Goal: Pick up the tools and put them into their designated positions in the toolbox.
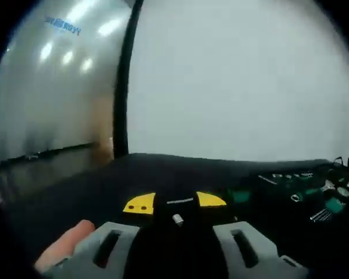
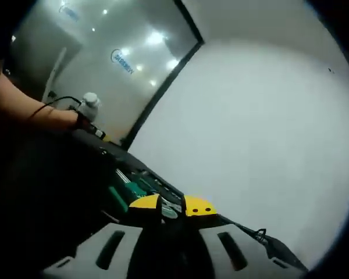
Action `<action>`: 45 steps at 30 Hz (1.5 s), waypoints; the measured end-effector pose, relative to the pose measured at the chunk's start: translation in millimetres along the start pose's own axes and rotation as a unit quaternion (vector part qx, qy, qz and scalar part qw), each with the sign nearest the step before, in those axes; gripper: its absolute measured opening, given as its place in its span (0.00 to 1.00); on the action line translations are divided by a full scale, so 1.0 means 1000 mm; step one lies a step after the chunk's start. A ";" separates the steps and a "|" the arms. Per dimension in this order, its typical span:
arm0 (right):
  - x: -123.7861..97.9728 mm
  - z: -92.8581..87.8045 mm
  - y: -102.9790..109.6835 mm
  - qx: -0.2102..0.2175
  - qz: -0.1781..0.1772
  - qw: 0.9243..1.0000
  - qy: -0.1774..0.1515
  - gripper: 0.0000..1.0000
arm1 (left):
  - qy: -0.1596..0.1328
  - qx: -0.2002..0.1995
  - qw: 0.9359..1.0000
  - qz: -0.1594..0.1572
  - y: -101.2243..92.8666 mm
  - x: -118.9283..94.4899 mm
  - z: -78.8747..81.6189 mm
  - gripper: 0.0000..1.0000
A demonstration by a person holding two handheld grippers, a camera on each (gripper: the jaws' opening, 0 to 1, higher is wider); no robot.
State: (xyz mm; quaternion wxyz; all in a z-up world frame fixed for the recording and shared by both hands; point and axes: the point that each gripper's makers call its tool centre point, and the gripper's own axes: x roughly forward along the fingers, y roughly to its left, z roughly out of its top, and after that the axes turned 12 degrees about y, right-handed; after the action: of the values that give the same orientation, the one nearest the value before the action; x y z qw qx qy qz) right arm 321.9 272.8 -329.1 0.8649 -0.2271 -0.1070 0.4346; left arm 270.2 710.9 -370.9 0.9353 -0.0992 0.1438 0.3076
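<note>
The yellow tips of the left gripper (image 1: 175, 203) are seen drawn close together, with a small silvery piece, perhaps a socket or bit, apparently pinched between them; what exactly it is cannot be made out. In the right gripper view, the yellow tips of the right gripper (image 2: 172, 206) are likewise nearly closed, and something thin and metallic seems to be caught there, though a firm grip cannot be confirmed. Beyond both, the open toolbox (image 2: 123, 192) is laid out on the dark table (image 1: 104, 186), with green trim and several shiny tools (image 1: 323, 214) already seated in its slots. In the right gripper view the left gripper is held off to the left by a person's arm (image 2: 23, 107). Judged from this, the job is partly done: some pieces are stowed, and at least one is yet to be placed.
</note>
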 end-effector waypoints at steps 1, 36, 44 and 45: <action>0.000 -0.001 -0.001 0.005 0.001 1.000 0.000 0.12 | 0.009 0.033 0.999 0.017 0.007 0.004 -0.001 0.26; 0.008 -0.014 -0.004 0.023 -0.001 0.999 0.029 0.11 | 0.020 0.294 0.954 -0.064 -0.035 0.101 -0.002 0.00; 0.008 -0.015 -0.005 0.021 -0.002 0.999 0.031 0.11 | 0.137 0.170 0.976 -0.005 -0.011 0.110 -0.023 0.44; 0.008 -0.015 -0.005 0.021 -0.002 0.999 0.033 0.11 | 0.164 0.154 0.974 -0.017 -0.015 0.110 -0.031 0.38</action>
State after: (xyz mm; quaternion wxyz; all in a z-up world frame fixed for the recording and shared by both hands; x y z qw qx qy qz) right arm 336.2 272.1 -340.3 0.8734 -0.2230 -0.0700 0.4273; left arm 357.4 750.7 -435.4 0.9079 -0.0055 0.3395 0.2456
